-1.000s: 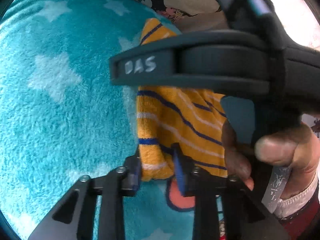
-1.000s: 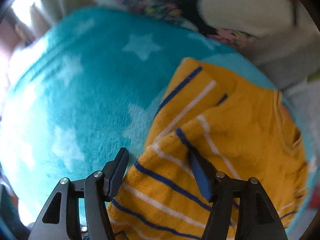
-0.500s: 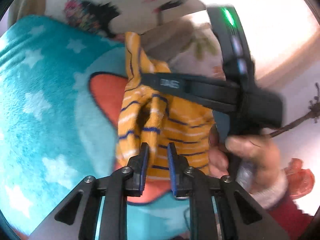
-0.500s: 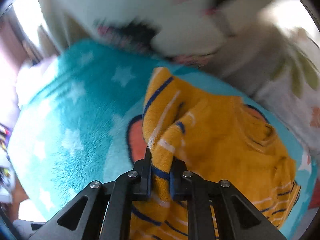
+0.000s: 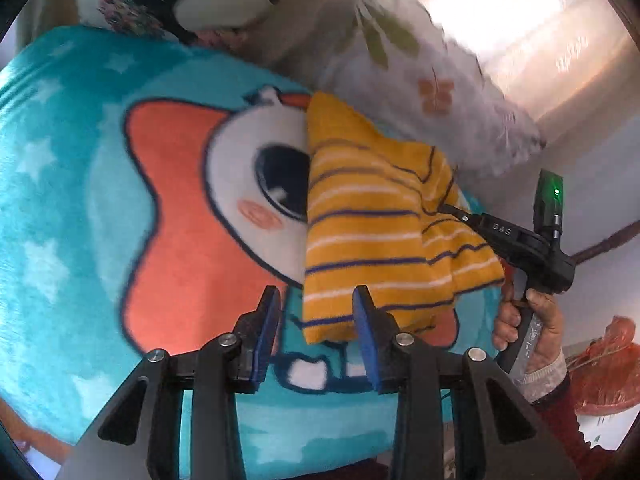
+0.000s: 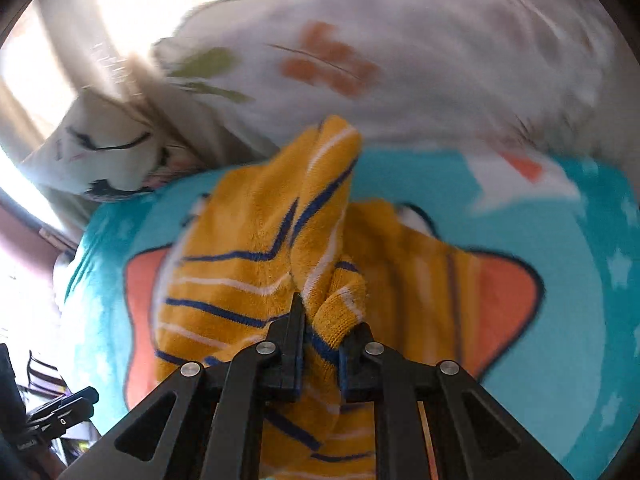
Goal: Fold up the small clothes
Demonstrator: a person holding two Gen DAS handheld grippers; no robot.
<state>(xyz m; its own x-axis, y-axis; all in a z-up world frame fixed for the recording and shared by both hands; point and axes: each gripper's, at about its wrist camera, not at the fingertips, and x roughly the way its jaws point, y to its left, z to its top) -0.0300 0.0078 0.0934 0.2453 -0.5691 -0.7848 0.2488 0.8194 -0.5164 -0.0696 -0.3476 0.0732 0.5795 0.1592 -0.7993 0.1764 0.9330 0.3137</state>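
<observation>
A: Left gripper (image 5: 316, 328) state?

B: Jaws apart, and they have just been opening. The near corner of the striped garment (image 5: 372, 236) sits between the blue pads (image 5: 362, 320), but no pad presses on it. Let go.

A: Right gripper (image 6: 322, 344)?

B: Clamped tight on a bunched fold of the same garment (image 6: 256, 280). Fabric is pinched between the black fingers (image 6: 296, 332) and pokes up past the tips. In the left wrist view the right gripper (image 5: 456, 210) bites into the garment's far right edge, with a hand (image 5: 528, 328) on the grip.

A: Any text?

B: White letters on the right gripper's arm read "DAS" (image 5: 502, 230). A green light (image 5: 554, 191) glows on the module above it. Nothing else is legible.

A: Where's the garment?

B: Yellow knit with navy and white stripes, on the teal star blanket (image 5: 60, 200), draped over the right part of the cartoon print (image 5: 192, 216), an orange shape with a white face and a big dark eye. The right side is lifted and bunched where it's gripped, the left side lies flatter.

A: Background?

B: White pillow with an orange and green floral print (image 5: 420, 88) behind the garment, blurred. Another cushion with a drawn closed eye (image 6: 104, 148) left in the right wrist view. Red plastic bag (image 5: 604, 372) at the lower right edge in the left wrist view. Dark red sleeve (image 5: 560, 412) below the hand.
</observation>
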